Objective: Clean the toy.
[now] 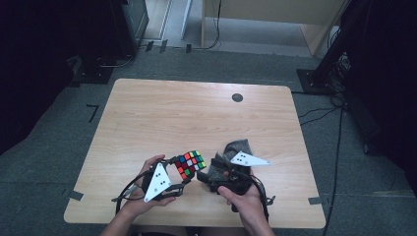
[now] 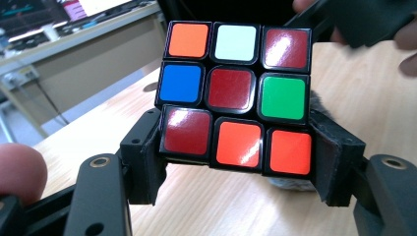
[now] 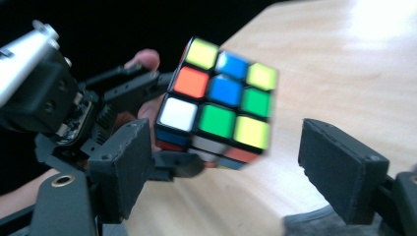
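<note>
Cube (image 1: 191, 163) looks like a standard hard-plastic puzzle: light, rigid, glossy stickers, so probably slippery on the faces and prone to twisting a layer if squeezed off-centre. Best gripped flat on two opposite faces, pads square across one layer, not on the corners. Won't crush, but could pop loose or spin if pinched on an edge.

Currently held up off the desk (image 1: 147, 113), near its front edge, between the two hands. Left tool (image 2: 238, 169) clamped on it: in the left gripper view both pads press the sides of the bottom row, red and orange stickers facing the camera. Grip sits low on the cube, so looks a bit tippy, though steady enough for now.

Right tool (image 3: 236, 162) apart, jaws standing wide on either side of the cube's yellow, green and blue face without touching it. Pads clear of the plastic on both sides in the right gripper view. Cube slightly blurred there. Grey cloth-like thing (image 1: 236, 147) lying on the desk under the right hand, can't tell exactly what. Small dark round spot (image 1: 237, 97) far back on the desk.
</note>
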`<state>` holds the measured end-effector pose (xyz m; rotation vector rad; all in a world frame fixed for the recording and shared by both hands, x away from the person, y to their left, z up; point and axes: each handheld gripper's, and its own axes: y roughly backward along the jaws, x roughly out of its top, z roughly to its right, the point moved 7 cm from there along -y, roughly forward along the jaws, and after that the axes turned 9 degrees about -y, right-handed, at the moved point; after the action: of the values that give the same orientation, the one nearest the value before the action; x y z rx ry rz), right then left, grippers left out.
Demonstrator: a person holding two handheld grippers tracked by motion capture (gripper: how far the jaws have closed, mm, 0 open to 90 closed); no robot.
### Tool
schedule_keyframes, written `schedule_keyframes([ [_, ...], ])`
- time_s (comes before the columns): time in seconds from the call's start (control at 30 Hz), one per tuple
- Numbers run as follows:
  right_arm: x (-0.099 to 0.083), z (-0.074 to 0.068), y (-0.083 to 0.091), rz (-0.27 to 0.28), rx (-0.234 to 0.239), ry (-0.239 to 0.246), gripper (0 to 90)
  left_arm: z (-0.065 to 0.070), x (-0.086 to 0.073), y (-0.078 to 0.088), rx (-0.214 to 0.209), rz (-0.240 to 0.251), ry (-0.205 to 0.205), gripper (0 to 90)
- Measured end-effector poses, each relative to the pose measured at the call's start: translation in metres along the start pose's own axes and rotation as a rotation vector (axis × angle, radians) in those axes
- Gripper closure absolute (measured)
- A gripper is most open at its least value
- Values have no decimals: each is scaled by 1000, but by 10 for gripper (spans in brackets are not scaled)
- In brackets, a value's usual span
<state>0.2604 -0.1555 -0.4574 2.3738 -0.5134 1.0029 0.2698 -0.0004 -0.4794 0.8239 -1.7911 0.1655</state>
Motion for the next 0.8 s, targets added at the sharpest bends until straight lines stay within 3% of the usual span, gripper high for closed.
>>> schedule_keyframes([
  [0.07,6,9,7,34,-45,37,211,-7,-3,1,10,-7,35,338],
  [0.1,8,16,9,41,-109,90,209,-9,-5,1,9,-9,55,338],
  [0.17,4,37,10,16,-281,238,206,-12,-7,2,14,-13,77,338],
  [0.23,-4,60,8,-33,-405,315,192,-14,-7,2,14,-16,85,338],
  [0.27,-9,70,7,-59,-448,326,191,-14,-7,2,14,-16,90,338],
  [0.4,-26,101,-1,-134,-540,321,164,-14,-6,2,2,-16,109,338],
  [0.53,-40,115,-10,-198,-580,335,165,-12,-6,2,-7,-21,119,338],
  [0.8,-43,125,-8,-181,-523,299,251,-5,-9,-4,-24,-53,122,338],
])
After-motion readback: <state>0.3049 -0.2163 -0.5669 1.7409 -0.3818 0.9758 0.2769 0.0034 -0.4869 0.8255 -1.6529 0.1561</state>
